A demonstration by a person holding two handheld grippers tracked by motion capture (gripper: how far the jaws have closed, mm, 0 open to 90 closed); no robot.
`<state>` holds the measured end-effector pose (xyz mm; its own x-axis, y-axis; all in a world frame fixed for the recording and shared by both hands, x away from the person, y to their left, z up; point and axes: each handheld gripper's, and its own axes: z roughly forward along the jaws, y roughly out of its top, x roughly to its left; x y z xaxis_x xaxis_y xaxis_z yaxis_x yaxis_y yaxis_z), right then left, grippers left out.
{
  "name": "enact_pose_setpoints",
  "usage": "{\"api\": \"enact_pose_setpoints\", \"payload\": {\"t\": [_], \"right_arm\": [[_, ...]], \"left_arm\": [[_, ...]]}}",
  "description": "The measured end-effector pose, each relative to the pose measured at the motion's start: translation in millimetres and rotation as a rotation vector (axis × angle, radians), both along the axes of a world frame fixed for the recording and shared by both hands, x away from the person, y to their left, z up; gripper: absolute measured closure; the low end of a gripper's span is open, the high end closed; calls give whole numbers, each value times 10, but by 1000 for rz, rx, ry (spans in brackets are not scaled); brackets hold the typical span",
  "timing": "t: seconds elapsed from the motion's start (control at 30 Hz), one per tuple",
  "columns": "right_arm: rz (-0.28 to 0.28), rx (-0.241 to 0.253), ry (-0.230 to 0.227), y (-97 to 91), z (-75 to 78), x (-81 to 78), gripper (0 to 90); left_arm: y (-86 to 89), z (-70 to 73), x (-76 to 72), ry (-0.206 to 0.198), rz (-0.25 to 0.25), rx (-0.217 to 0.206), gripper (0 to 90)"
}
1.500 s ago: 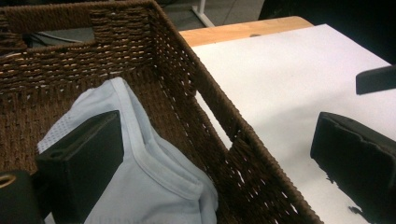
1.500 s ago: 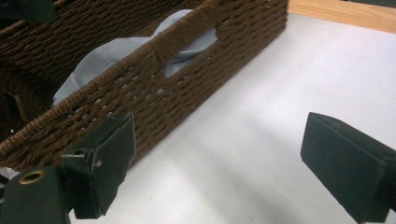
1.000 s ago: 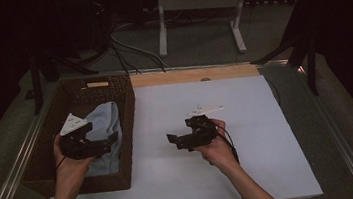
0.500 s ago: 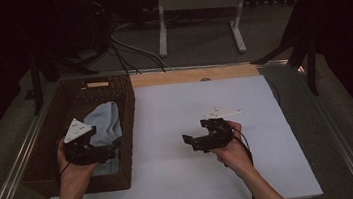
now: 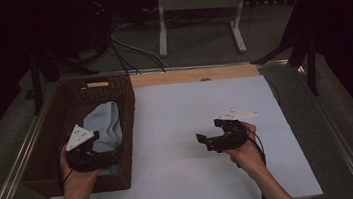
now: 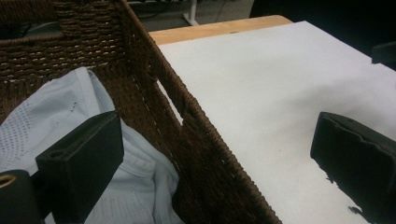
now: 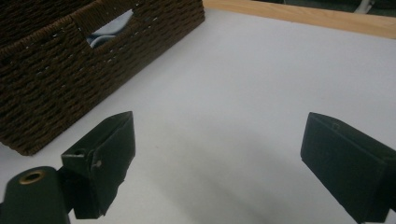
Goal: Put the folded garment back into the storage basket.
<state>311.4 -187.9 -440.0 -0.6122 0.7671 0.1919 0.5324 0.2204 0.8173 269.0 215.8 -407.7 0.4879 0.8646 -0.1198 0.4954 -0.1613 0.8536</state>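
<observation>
A brown woven basket (image 5: 127, 102) stands at the table's left with a pale blue cloth (image 5: 106, 122) lying in it. My left gripper (image 5: 112, 149) hovers over the basket's near right corner, open. In the left gripper view it (image 6: 215, 154) straddles the basket's right wall (image 6: 187, 121), with one jaw above the cloth (image 6: 56, 121) and the other above the white sheet. My right gripper (image 5: 210, 132) is over the white sheet (image 5: 190, 103) right of centre, pointing left toward the basket (image 7: 70, 70). It (image 7: 219, 154) is open with nothing between its jaws.
A wooden strip (image 5: 192, 75) runs along the table's far edge. Metal rails (image 5: 16, 168) border the table's sides. Behind the table, a white stand (image 5: 161, 25) and cables (image 5: 128, 44) lie on the dark floor.
My right gripper has slid to the right across the white sheet, away from the basket, still open. The left hand has stayed nearly in place over the basket.
</observation>
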Motion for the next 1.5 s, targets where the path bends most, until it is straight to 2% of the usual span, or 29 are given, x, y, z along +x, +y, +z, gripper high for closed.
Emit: {"api": "enact_pose_setpoints", "payload": {"t": [0.13, 0.37, 0.83, 1.5], "right_arm": [[-6, 10, -22, -103, 1, -44, 104], [-39, -5, -62, -284, -36, -133, 103], [-118, 50, -107, -643, -90, -296, 104], [-179, 86, -116, -906, -163, -403, 104]], "left_arm": [[6, -19, -3, -5, 1, -4, 44], [11, -28, -22, -13, 3, -10, 44], [2, -46, -49, -28, 4, -6, 44], [10, -53, -53, -26, 1, -15, 44]]}}
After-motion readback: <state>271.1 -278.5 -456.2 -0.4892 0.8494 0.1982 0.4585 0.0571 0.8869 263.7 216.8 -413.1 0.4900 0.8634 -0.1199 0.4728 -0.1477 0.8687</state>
